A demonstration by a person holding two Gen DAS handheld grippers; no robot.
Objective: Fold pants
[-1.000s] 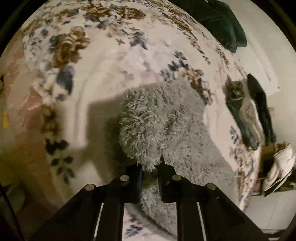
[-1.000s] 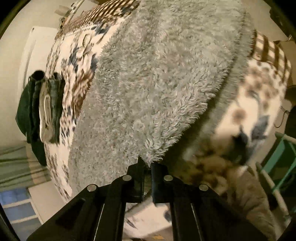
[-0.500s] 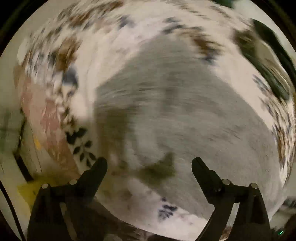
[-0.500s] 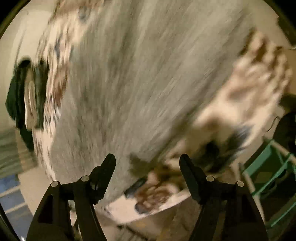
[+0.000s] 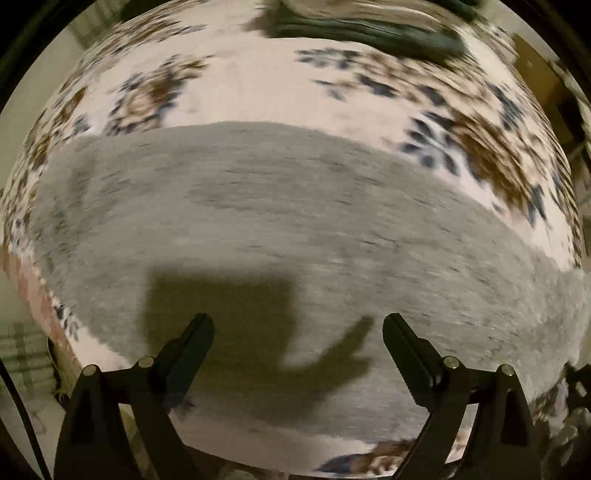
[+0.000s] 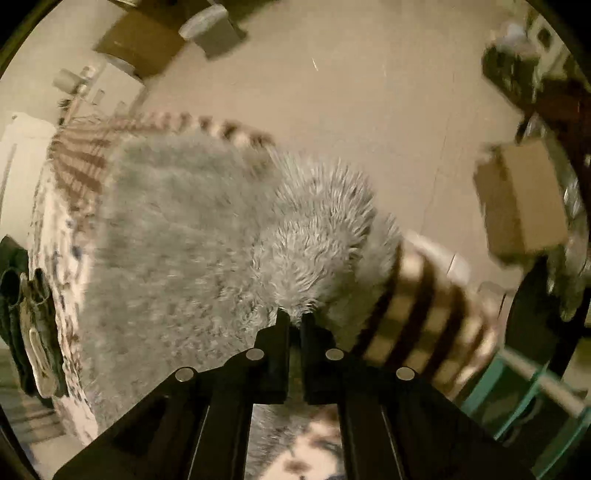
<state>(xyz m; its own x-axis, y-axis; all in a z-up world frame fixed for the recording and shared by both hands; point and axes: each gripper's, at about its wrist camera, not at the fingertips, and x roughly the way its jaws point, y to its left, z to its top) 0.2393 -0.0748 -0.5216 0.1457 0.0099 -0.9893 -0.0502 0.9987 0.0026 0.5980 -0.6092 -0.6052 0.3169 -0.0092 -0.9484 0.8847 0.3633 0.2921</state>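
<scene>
The grey fluffy pants (image 5: pixel 280 229) lie spread across a floral bedspread (image 5: pixel 236 85) in the blurred left wrist view. My left gripper (image 5: pixel 297 332) is open and empty just above the grey fabric, casting a shadow on it. In the right wrist view my right gripper (image 6: pixel 293 319) is shut on a raised fold of the grey fluffy pants (image 6: pixel 310 243), lifting that end near the bed's edge. The rest of the pants (image 6: pixel 170 236) lie flat on the bed to the left.
Folded dark clothes (image 5: pixel 369 26) lie at the far side of the bed, also at the left in the right wrist view (image 6: pixel 22 317). A striped blanket edge (image 6: pixel 424 317), a cardboard box (image 6: pixel 524 199) and a teal stand (image 6: pixel 524 398) sit beyond the bed.
Both grippers let go of the pants half a second ago. The right gripper has since shut on a new fold at the bed's edge. The left stays open and has swung over the flat fabric.
</scene>
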